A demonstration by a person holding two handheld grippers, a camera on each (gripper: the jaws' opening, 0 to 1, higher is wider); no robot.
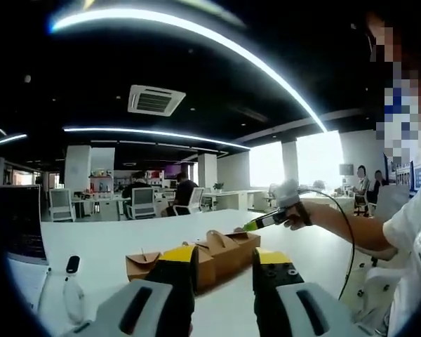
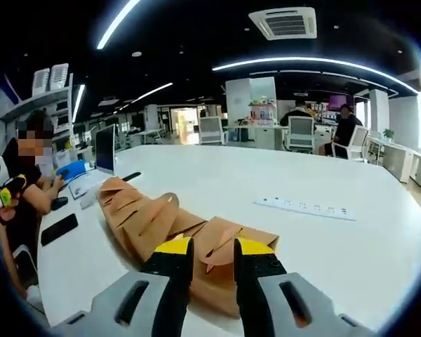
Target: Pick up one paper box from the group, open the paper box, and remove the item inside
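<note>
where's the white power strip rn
In the right gripper view the white power strip lies flat on the white table, to the right of the row of brown paper boxes and apart from them, beyond the right gripper.

Nearest paper box (image 2: 228, 270): lower part hidden behind the jaws.
Box contents: could not be determined.

several paper boxes (image 2: 147, 217) (uncountable), one power strip (image 2: 305, 207)

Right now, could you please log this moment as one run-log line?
stage: approach | left gripper: open, empty | right gripper: open, over nearest paper box | boxes: closed, on table
</note>
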